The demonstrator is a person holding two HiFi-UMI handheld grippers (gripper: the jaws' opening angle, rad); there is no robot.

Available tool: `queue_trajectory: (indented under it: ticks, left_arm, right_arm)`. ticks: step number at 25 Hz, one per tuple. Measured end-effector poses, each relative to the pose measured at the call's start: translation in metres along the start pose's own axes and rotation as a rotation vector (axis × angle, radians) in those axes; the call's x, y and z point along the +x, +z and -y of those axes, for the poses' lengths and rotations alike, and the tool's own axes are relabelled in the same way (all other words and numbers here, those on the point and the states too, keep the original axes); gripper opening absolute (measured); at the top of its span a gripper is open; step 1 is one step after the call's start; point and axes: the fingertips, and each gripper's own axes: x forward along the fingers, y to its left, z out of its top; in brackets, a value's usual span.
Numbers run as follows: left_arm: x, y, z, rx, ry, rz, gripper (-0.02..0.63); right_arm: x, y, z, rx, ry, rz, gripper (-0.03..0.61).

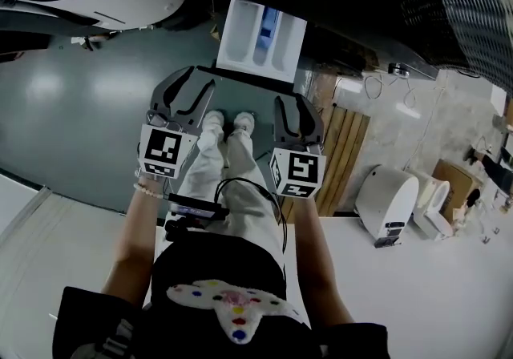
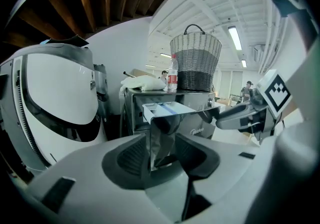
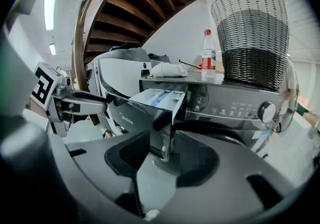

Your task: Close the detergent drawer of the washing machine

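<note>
The white detergent drawer (image 1: 260, 37) stands pulled out of the dark washing machine (image 3: 230, 108), its compartments showing from above. In the head view my left gripper (image 1: 181, 94) hangs open just short of the drawer's front, low and to the left. Open too, my right gripper (image 1: 296, 117) sits a little further back at the right. Neither touches the drawer. The drawer (image 2: 167, 110) shows between the left gripper's (image 2: 162, 153) spread jaws, and the same drawer (image 3: 157, 99) lies ahead of the right gripper (image 3: 167, 160).
On the machine's top stand a woven basket (image 2: 196, 63), a plastic bottle (image 2: 172, 79) and a folded white cloth (image 2: 142, 83). A large white appliance (image 2: 55, 103) stands to the left. At the right are a wooden panel (image 1: 345, 157) and a white bin (image 1: 386, 201).
</note>
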Motion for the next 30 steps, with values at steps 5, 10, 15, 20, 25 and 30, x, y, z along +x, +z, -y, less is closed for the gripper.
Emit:
queue_trajectory:
  ticks: [5, 10, 15, 20, 25, 30]
  left_arm:
    - [-0.001, -0.003, -0.001, -0.017, 0.014, 0.003, 0.175]
    - [0.000, -0.005, -0.004, -0.026, 0.029, 0.004, 0.167]
    - [0.002, -0.001, -0.005, -0.028, 0.034, 0.017, 0.158]
    - [0.004, 0.004, -0.004, -0.019, 0.031, 0.025, 0.133]
    - [0.003, 0.004, -0.003, -0.019, 0.028, 0.021, 0.127]
    - [0.005, 0.005, -0.003, 0.007, 0.017, 0.012, 0.127]
  right_arm:
    - [0.002, 0.002, -0.004, 0.016, -0.019, 0.005, 0.158]
    - [0.002, 0.001, -0.004, 0.045, -0.063, 0.009, 0.155]
    - [0.001, 0.001, -0.001, 0.053, -0.107, 0.005, 0.129]
    - [0.001, 0.001, 0.000, 0.054, -0.124, -0.001, 0.129]
    - [0.001, 0.001, 0.000, 0.056, -0.124, -0.003, 0.129]
    - [0.002, 0.002, 0.000, 0.056, -0.122, -0.005, 0.129]
